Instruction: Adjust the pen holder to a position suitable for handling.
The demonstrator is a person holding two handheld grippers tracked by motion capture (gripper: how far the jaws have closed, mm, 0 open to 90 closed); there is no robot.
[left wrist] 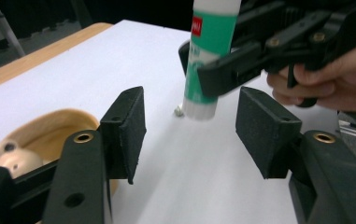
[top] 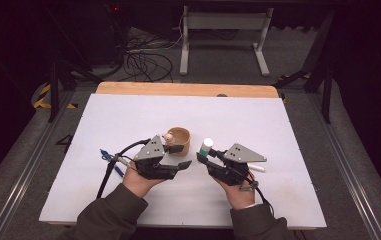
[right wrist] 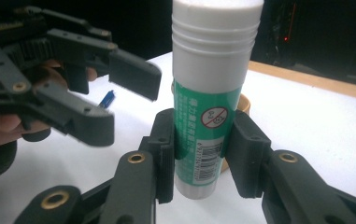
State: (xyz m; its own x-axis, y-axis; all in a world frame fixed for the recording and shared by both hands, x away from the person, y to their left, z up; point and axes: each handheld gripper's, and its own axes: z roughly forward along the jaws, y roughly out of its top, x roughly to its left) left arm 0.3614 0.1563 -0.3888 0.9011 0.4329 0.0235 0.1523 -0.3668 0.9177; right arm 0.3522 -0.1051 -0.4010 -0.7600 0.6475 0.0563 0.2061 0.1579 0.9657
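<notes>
A green and white glue stick [top: 206, 147] stands upright on the white mat, and my right gripper [top: 204, 156] is shut on its lower body. In the right gripper view both pads press on the stick [right wrist: 213, 93]. My left gripper [top: 180, 156] stands open just left of it, with nothing between its jaws [left wrist: 189, 126]. The stick [left wrist: 208, 56] rises beyond the left gripper's fingertips. A tan wooden cup [top: 180, 137] sits beside the left gripper, with a small pale round object [left wrist: 14, 161] inside it.
Blue pens [top: 109, 157] lie on the mat left of the left hand. A white stick-like object [top: 256, 168] lies right of the right gripper. The white mat [top: 128, 120] covers a wooden table; cables and a metal stand are on the floor behind.
</notes>
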